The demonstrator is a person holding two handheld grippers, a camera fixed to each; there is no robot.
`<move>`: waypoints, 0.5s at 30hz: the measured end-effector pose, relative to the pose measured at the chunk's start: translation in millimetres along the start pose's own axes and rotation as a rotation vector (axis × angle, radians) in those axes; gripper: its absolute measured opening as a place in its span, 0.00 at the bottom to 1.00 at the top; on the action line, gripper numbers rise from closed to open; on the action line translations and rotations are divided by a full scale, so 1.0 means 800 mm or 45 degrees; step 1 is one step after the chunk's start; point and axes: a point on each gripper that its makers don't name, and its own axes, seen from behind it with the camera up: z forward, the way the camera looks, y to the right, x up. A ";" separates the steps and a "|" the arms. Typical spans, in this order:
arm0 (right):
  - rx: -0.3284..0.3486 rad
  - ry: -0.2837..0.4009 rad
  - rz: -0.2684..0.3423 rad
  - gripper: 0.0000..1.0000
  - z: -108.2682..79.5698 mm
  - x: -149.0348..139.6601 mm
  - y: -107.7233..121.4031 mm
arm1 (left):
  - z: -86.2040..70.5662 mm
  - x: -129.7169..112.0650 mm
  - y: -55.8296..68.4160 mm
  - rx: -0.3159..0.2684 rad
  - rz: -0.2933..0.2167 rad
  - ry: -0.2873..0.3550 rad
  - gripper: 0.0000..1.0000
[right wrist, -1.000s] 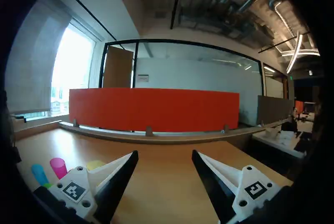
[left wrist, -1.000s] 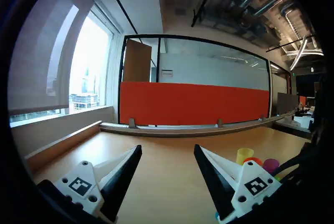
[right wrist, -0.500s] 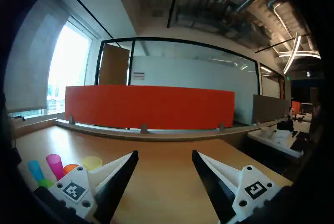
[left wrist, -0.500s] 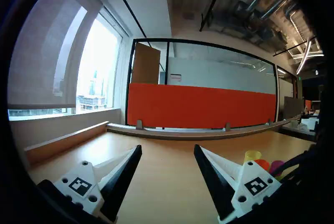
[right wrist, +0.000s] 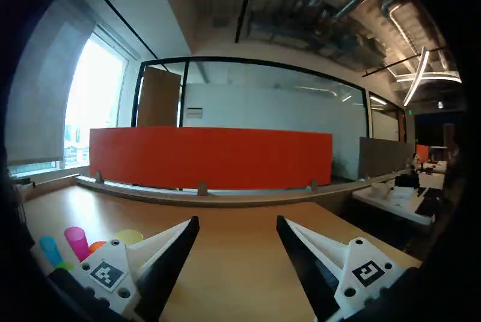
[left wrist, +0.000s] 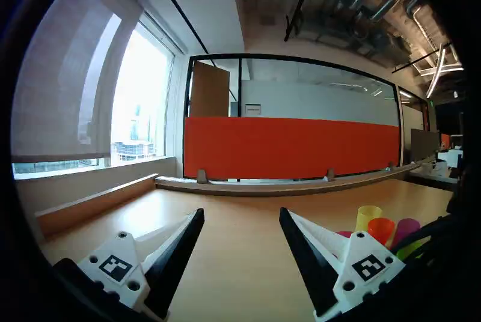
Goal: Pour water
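Several coloured plastic cups stand on a wooden desk [left wrist: 240, 250]. In the left gripper view a yellow cup [left wrist: 367, 217], an orange cup [left wrist: 382, 230] and a magenta cup [left wrist: 406, 229] stand at the right, partly behind my left gripper's right finger. My left gripper [left wrist: 240, 217] is open, with nothing between its fingers. In the right gripper view a blue cup [right wrist: 50, 250], a magenta cup [right wrist: 77, 242], an orange cup [right wrist: 96, 246] and a yellow cup [right wrist: 128, 236] stand at the lower left, beside the left finger. My right gripper [right wrist: 237, 220] is open and empty, above the desk [right wrist: 240, 262].
An orange partition screen [left wrist: 291, 148] runs along the desk's far edge, with a glass wall behind it. A bright window [left wrist: 135, 112] and a raised wooden ledge [left wrist: 90, 202] bound the left side. Another desk with clutter [right wrist: 403, 193] stands to the right.
Both views have shifted slightly. In the left gripper view the cups at the right show more fully now. In the right gripper view the cups came further into sight at the lower left.
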 end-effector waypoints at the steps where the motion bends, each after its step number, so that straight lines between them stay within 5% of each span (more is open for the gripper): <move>1: 0.001 0.000 0.002 1.00 0.000 0.000 -0.001 | 0.000 -0.002 0.002 -0.001 0.003 -0.001 0.93; 15: -0.008 0.021 0.009 1.00 -0.004 0.000 0.003 | 0.005 -0.025 0.017 -0.014 0.027 0.002 0.93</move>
